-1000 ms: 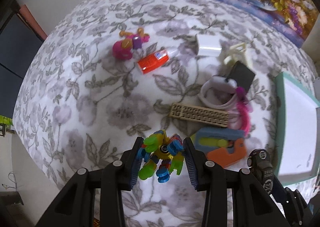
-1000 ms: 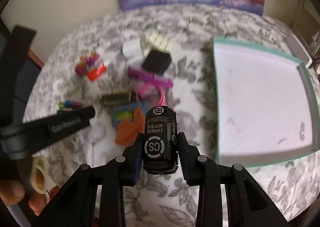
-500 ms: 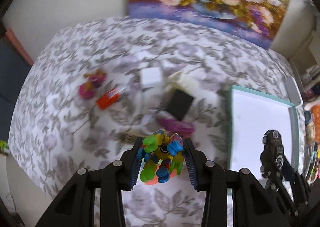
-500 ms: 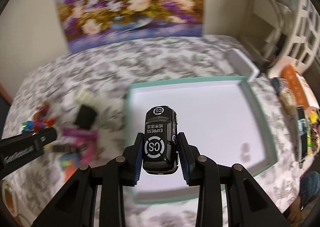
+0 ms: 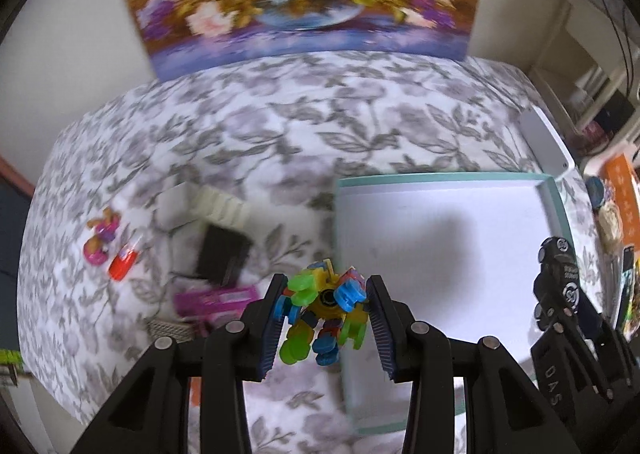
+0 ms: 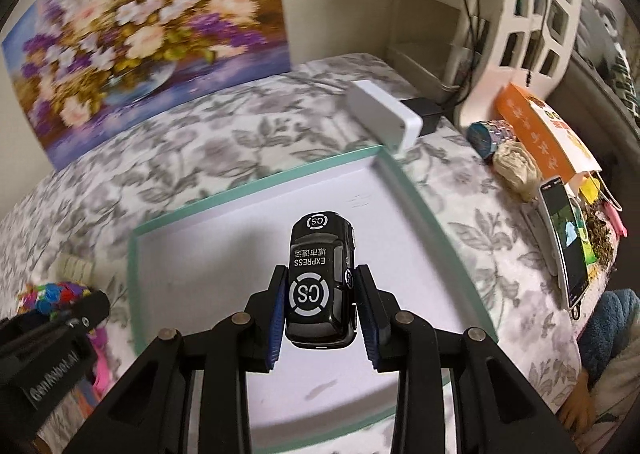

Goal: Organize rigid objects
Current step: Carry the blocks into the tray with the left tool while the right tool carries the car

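Clamped in right gripper (image 6: 322, 318), car (image 6: 320, 282) over tray (image 6: 256, 184), nose pointing away; clamped in left gripper (image 5: 326, 328), block toy (image 5: 324, 308) at tray's left rim, so right nearer to dropping.

White tray (image 6: 256, 214) floor lies bare and open from above; low teal rim all round; white box (image 6: 384, 116) crowds its far corner.

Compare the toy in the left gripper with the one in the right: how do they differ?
The block toy is many-coloured and knobbly; the toy car is glossy black with white lettering. The block toy hangs at the tray edge; the toy car is over its white floor. Both are clamped and held up.
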### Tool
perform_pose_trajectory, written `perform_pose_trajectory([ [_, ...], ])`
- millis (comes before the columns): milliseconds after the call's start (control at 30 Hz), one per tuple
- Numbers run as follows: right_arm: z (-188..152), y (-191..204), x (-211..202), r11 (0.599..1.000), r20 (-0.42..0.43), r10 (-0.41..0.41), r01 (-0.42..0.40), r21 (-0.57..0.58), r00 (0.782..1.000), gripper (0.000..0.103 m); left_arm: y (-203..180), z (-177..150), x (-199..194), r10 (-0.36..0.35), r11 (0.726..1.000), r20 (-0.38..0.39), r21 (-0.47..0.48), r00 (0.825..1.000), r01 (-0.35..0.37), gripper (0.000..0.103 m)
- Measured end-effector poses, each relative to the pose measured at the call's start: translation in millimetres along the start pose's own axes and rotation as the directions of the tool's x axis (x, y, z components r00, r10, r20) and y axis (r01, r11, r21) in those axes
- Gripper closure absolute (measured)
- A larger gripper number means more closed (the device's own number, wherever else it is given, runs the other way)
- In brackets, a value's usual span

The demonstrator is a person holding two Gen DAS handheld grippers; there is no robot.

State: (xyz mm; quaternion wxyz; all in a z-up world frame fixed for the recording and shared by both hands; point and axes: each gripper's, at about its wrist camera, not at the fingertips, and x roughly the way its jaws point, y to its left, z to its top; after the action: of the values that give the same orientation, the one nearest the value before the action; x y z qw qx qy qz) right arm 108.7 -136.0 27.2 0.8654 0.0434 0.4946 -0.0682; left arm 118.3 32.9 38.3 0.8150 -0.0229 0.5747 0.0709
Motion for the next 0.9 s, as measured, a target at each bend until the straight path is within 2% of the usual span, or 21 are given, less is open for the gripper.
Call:
perform_pose_trajectory([
  [400, 16.9, -27.5, 36.3, 0.998, -0.042, -0.029, 0.032, 0.058, 0.999, 0.069, -50.6, 13.7, 43.0, -0.006, 0.998, -0.037, 0.068, 0.999, 0.009, 0.060],
  [767, 19.8, -31.7, 45.7, 0.998, -0.056, -0.037, 0.040, 0.053, 0.998, 0.069, -61.7, 16.4, 65.4, -0.012, 0.997, -0.055, 0.076, 0.998, 0.016, 0.059],
  [833, 19.7, -30.9, 44.5, 0.998, -0.057, -0.036, 0.039, 0.049, 0.998, 0.069, -61.3, 15.9, 64.5, -0.014, 0.997, -0.051, 0.076, 0.999, 0.018, 0.056],
  [900, 19.7, -30.1, 42.8, 0.998, -0.057, -0.037, 0.039, 0.046, 0.998, 0.068, -59.7, 16.1, 62.6, -0.008, 0.997, -0.044, 0.073, 0.999, 0.011, 0.040],
])
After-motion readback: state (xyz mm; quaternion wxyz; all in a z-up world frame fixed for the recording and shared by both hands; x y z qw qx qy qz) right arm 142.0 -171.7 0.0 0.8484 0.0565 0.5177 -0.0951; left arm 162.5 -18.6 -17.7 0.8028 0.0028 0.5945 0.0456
